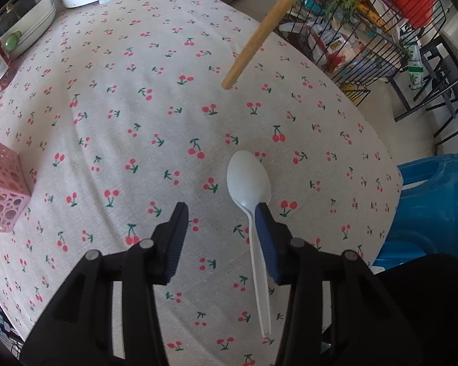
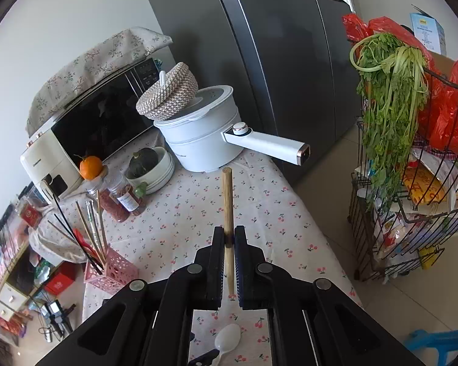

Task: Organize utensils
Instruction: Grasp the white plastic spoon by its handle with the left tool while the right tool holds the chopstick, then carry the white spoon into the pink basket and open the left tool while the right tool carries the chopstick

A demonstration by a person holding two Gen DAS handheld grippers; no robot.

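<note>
Pink holder (image 1: pixel 1 184) is my landmark, far left on the worktop (image 1: pixel 137 122). Right of it, my left gripper (image 1: pixel 221 238), half open, straddles the white spoon (image 1: pixel 249 183), not pinched. Right gripper (image 2: pixel 229 238) clamps the wooden stick (image 2: pixel 228 201), aloft. Next: close left fingers, carry both holderward.

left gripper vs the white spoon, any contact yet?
Cannot tell. In the left wrist view the white plastic spoon lies between the left gripper's fingers, its neck running under the right-hand fingertip; overlap hides any gap. The other finger is clearly apart.
</note>
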